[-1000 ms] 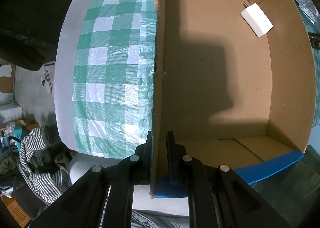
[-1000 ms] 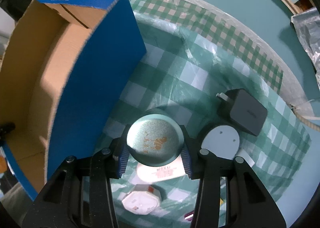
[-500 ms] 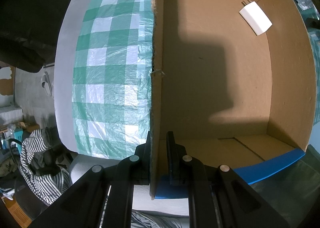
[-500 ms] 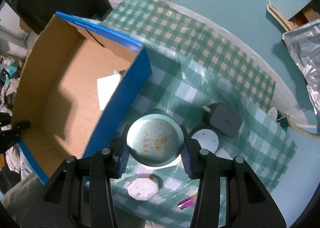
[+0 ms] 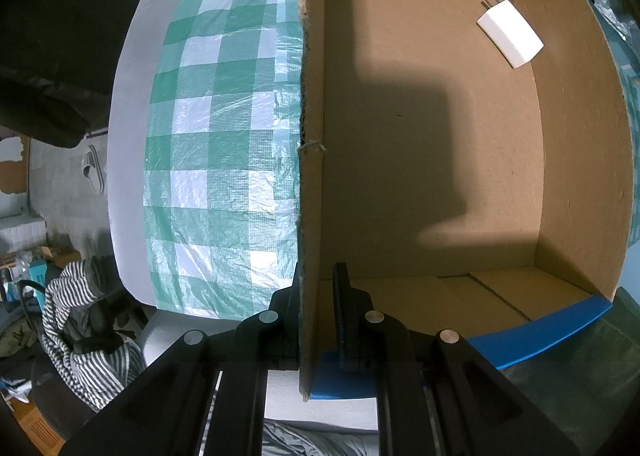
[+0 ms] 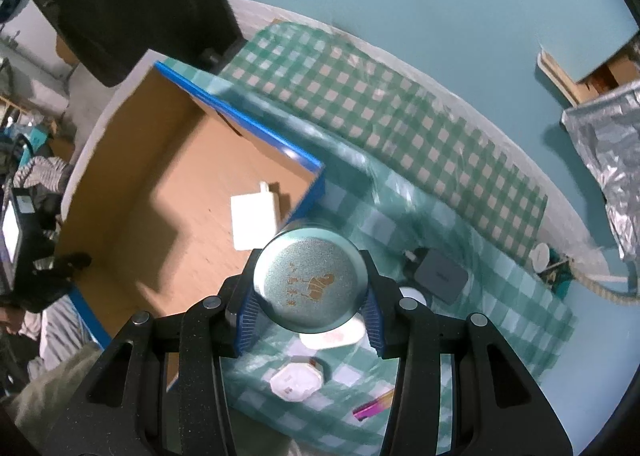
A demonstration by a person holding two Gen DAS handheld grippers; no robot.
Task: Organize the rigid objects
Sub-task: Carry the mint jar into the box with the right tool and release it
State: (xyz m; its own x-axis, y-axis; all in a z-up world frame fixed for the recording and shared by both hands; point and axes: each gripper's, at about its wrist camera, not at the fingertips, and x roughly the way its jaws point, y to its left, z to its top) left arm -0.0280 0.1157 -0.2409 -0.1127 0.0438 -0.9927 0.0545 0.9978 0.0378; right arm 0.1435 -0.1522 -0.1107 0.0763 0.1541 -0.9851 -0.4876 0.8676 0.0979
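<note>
My right gripper (image 6: pixel 311 310) is shut on a round teal tin (image 6: pixel 310 280) with gold print on its lid, held high above the table by the near corner of the cardboard box (image 6: pixel 132 215). My left gripper (image 5: pixel 317 308) is shut on the box's left wall (image 5: pixel 311 175). A white charger lies inside the box, seen in the left wrist view (image 5: pixel 510 33) and in the right wrist view (image 6: pixel 254 220). On the cloth below lie a dark grey charger (image 6: pixel 440 276), a white octagonal box (image 6: pixel 296 380) and a white oval item (image 6: pixel 334 336).
A green checked cloth (image 6: pixel 400 127) covers the table. A pink pen (image 6: pixel 374 404) lies near the front edge. Crumpled foil (image 6: pixel 608 143) and a rope (image 6: pixel 608 288) are at the right. Striped clothing (image 5: pixel 76 336) lies on the floor at the left.
My right gripper has risen with the tin and moved toward the box, so more of the box's inside shows. The left gripper holds the box wall as before.
</note>
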